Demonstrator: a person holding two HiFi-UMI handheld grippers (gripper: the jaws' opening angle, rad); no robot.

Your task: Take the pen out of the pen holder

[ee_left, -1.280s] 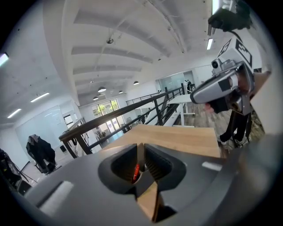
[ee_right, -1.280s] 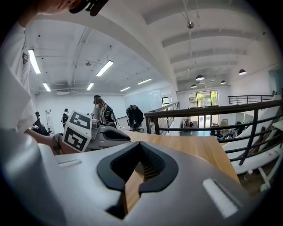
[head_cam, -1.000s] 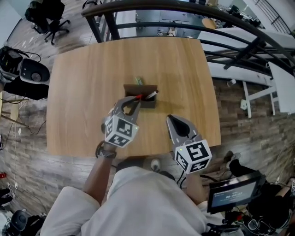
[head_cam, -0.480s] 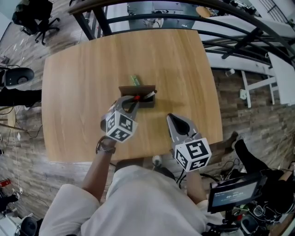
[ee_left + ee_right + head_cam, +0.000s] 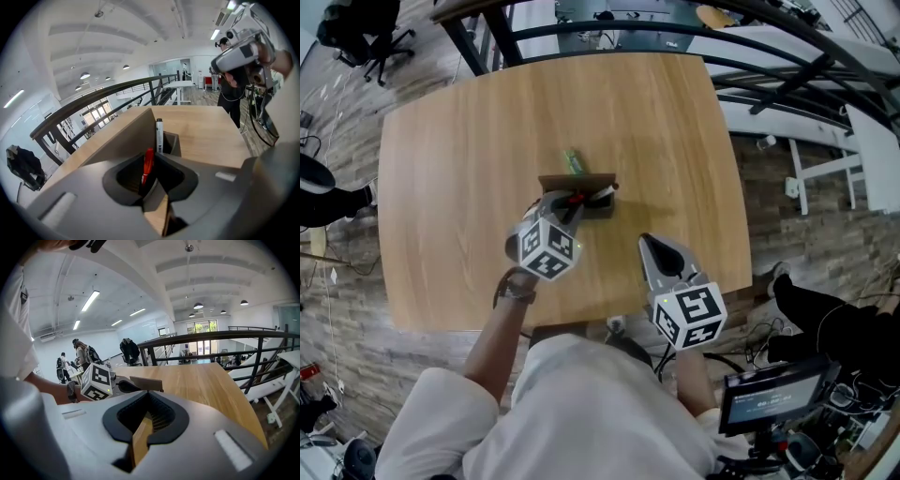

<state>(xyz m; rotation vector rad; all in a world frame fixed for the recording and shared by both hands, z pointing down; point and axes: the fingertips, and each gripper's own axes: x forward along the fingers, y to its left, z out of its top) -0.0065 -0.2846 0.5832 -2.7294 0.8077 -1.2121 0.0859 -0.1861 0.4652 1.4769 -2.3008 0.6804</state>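
**Q:** Place of the red pen (image 5: 148, 164) relative to the grippers?

**A:** Standing in the pen holder (image 5: 591, 180) at mid-table (image 5: 469, 141), right at the tips of the left gripper (image 5: 565, 203), whose jaws are closed round the barrel. Right gripper (image 5: 649, 242) at 4 o'clock from the holder, apart from it, jaws together on nothing.

**Q:** Long axis and look?

**A:** Near upright, pointing to 12 o'clock in the left gripper view, so probably a straight lift along it. Slim glossy red barrel. White marker (image 5: 159, 136) with black cap just beside, at 1 o'clock.

Red pen (image 5: 148, 165) lower end hidden within left tongs (image 5: 152, 159); green item (image 5: 573, 161) beyond pen holder (image 5: 592, 179) unidentifiable.
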